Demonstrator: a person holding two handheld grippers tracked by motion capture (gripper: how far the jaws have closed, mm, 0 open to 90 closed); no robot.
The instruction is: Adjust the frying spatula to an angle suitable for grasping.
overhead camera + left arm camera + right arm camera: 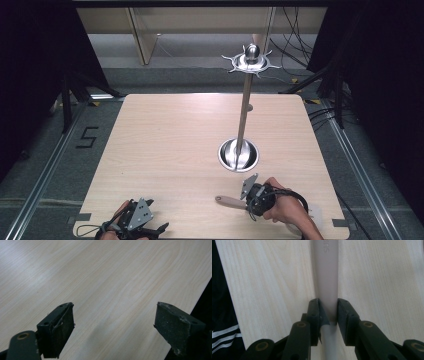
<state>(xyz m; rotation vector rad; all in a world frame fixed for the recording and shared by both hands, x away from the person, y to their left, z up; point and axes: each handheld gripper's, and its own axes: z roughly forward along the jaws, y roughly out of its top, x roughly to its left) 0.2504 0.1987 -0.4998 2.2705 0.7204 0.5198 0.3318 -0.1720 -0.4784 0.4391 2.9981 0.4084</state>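
Right gripper view: right gripper [329, 312] clamped on a beige handle [327, 277], long axis running straight out between the jaws, flat over the table [274, 277]. High view: handle [230, 202] lies near the front edge, free end pointing left; right hand [282, 207] low, gripper level. Left gripper [115, 322] wide open over bare wood, left hand [117, 225] at the front-left corner. Metal stand [239, 154] just behind the handle.

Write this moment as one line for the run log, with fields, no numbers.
right gripper: shut on beige utensil handle | left gripper: open, holding nothing, over table | metal stand: upright, apart from both
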